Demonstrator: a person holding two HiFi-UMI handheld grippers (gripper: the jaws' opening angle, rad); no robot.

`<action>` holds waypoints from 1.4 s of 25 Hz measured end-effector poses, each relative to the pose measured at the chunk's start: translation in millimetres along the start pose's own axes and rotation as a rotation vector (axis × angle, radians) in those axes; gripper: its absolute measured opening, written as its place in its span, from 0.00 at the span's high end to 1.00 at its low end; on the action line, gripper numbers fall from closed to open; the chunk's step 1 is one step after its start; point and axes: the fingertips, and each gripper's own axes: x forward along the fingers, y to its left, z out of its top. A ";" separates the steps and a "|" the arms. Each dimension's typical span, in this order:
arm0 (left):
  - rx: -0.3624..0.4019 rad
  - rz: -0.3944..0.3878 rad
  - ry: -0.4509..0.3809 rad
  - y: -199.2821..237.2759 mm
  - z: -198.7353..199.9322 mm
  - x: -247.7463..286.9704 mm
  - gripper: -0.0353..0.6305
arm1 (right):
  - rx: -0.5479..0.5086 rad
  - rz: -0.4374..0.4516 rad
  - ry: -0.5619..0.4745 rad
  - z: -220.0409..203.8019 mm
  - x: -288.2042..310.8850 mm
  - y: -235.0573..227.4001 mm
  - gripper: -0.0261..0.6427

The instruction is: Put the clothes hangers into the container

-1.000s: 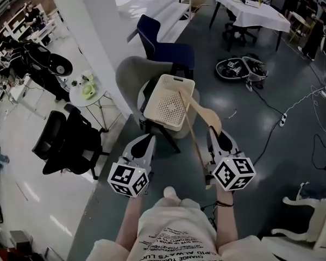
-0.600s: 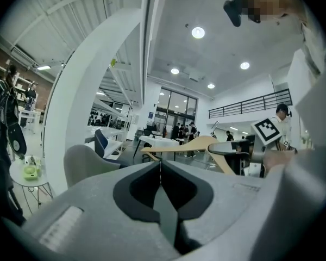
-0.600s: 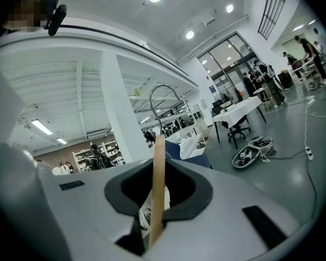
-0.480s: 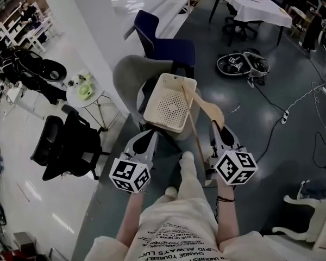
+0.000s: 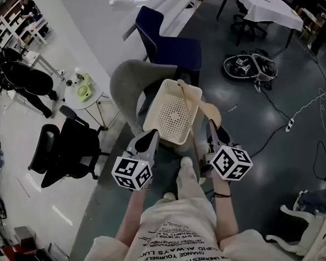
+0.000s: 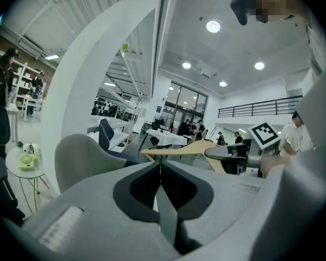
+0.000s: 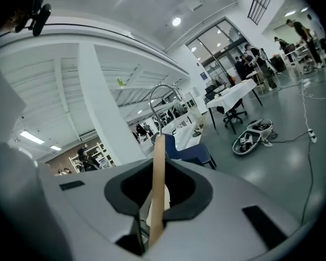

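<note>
A cream perforated container [image 5: 173, 112] rests on a grey chair [image 5: 125, 79] just ahead of me. My right gripper [image 5: 212, 129] is shut on a wooden clothes hanger [image 5: 208, 113], which stretches up-left along the container's right rim, its metal hook [image 5: 180, 84] at the far corner. In the right gripper view the hanger's wooden bar [image 7: 158, 178] stands upright between the jaws, with the hook [image 7: 164, 92] on top. My left gripper [image 5: 151, 137] is shut and empty, close to the container's near left corner. From the left gripper [image 6: 160, 168] view, the hanger [image 6: 176, 152] lies across to the right.
A blue chair [image 5: 173, 47] stands behind the grey one. A black office chair [image 5: 69, 145] and a small round white table [image 5: 87, 90] are on the left. A round wheeled device [image 5: 249, 67] and cables [image 5: 304, 110] lie on the floor at right.
I have come closer to the grey chair and the container. The hanger has swung from pointing toward me to lying along the container's right rim. Both grippers stay as they were.
</note>
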 end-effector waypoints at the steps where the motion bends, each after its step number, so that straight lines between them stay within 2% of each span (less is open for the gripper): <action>1: -0.014 0.004 0.001 4.9 -0.2 9.5 0.91 | 0.011 -0.001 0.012 -1.9 11.5 -4.7 0.88; 12: -0.155 0.087 0.074 47.2 -35.3 99.0 0.91 | 0.095 -0.015 0.196 -49.8 118.8 -60.1 0.88; 18: -0.223 0.146 0.112 67.5 -66.3 130.8 0.91 | 0.093 0.015 0.274 -75.8 162.4 -75.0 0.88; 23: -0.281 0.198 0.147 81.6 -95.3 149.5 0.91 | 0.122 0.001 0.334 -102.0 189.9 -91.1 0.88; 30: -0.336 0.248 0.179 98.6 -130.8 165.4 0.91 | 0.166 0.000 0.375 -142.3 221.2 -102.1 0.88; 35: -0.366 0.273 0.209 105.7 -154.0 171.4 0.91 | 0.251 -0.044 0.369 -163.4 232.4 -119.6 0.88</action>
